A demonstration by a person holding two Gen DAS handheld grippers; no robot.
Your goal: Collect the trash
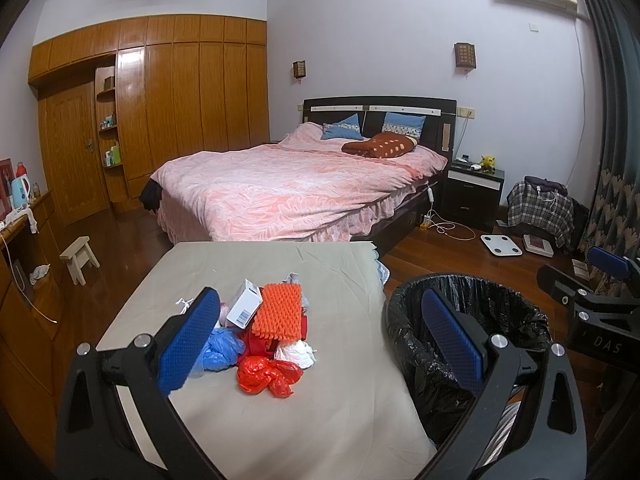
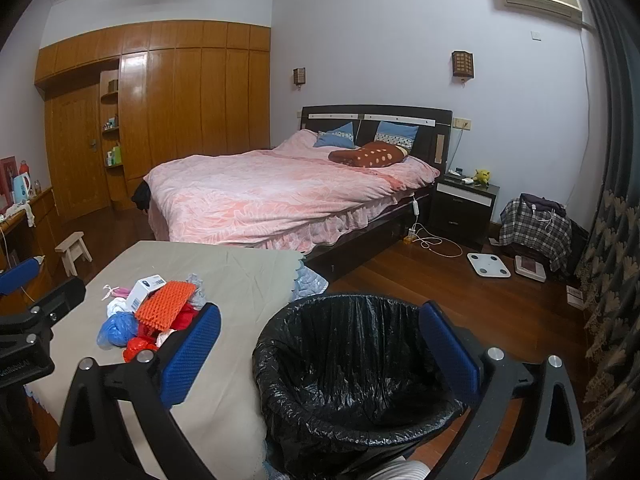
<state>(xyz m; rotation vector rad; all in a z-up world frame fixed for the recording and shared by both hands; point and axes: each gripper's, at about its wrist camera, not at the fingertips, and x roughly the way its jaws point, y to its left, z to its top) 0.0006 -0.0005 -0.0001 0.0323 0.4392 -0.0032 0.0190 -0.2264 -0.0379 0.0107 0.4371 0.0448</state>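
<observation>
Dim, cool indoor light, soft shadows; glare streak on glossy wardrobe [image 1: 132,80]; strong fisheye bending and dark vignette at corners; centre sharp, edges slightly smeared

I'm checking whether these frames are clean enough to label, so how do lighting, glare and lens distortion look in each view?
Left wrist view: strong fisheye bending, dark corners, dim bluish indoor light, glare on the wardrobe doors; the trash pile is sharp. Right wrist view: the same curvature and corner darkening, sheen on the black bin liner, soft detail around the far shelves.
</observation>
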